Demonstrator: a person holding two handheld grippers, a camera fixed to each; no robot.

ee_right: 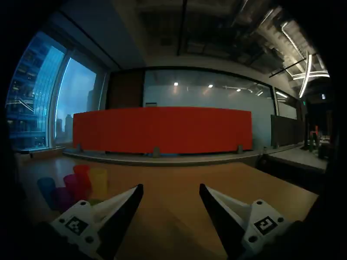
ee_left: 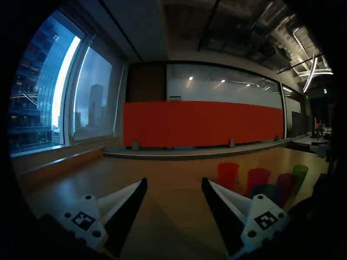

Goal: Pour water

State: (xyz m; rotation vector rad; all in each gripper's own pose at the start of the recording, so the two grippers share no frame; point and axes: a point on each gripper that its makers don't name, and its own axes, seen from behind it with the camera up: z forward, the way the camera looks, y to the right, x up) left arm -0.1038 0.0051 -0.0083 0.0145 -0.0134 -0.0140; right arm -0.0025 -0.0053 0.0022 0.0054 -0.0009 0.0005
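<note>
Left tool [ee_left: 174, 180] and right tool [ee_right: 171, 186] gape wide, empty, over the bench [ee_left: 130, 169]. Coloured cups [ee_left: 256, 178] stand right of the former, left of the latter.

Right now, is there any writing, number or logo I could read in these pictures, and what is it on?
No text can be read.
Square markers on the left gripper and the right gripper: black-and-white patterns, no letters.
Small plate above the red panel: too small and blurred.
Small green light at far right: too small to tell.
Coloured cups: no print visible.
</note>
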